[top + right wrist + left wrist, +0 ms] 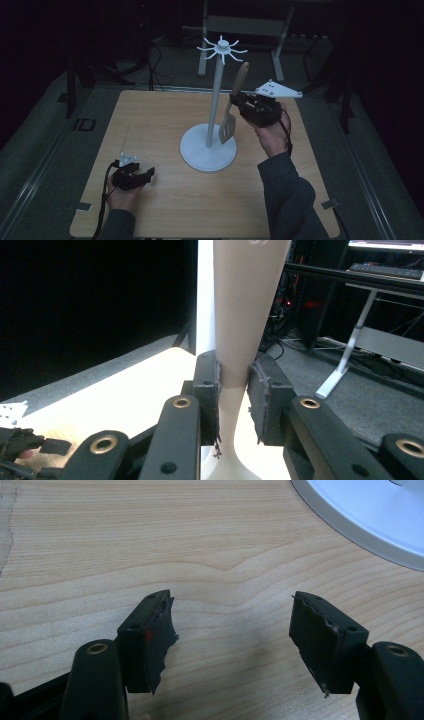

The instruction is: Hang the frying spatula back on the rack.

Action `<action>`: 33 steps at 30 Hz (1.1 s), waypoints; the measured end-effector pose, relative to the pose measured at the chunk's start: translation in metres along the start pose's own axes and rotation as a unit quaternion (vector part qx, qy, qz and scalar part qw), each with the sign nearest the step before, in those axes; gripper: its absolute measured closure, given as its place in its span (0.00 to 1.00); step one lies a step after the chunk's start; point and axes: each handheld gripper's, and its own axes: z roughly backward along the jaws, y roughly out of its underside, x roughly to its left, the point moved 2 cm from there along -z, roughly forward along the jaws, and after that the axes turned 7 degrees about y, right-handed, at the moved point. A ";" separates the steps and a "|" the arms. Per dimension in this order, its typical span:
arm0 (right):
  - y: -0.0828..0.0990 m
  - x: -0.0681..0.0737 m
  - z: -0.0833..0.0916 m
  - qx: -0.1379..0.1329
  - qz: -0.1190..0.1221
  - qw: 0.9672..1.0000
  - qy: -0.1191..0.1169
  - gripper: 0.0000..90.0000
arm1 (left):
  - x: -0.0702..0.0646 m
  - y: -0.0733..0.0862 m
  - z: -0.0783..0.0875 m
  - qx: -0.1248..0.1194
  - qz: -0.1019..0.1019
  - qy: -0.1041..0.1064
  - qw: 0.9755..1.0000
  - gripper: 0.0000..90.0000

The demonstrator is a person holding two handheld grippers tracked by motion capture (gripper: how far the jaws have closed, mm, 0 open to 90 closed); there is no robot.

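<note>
A white hook stand [216,85] rises from a round base [200,155] in the middle of the wooden table [150,120], with curved hooks [221,48] at its top. My right gripper [236,99] holds a slotted spatula [228,128] upright beside the pole, blade down, well above the base. In the right gripper view the gripper [234,375] is shut on the spatula's pale handle [247,305], with the stand's pole [204,295] just behind. My left gripper [146,174] rests low at the table's front left. Its jaws stand open [232,625] over bare wood.
The stand's base rim [370,525] lies ahead and to the right of the left gripper. A metal frame [245,25] and cables sit on the dark floor beyond the table's far edge. Grey carpet surrounds the table.
</note>
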 end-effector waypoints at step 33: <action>-0.017 0.003 -0.013 0.012 0.006 1.000 -0.004 0.83 | 0.000 0.000 0.000 0.000 0.000 0.000 1.000 0.38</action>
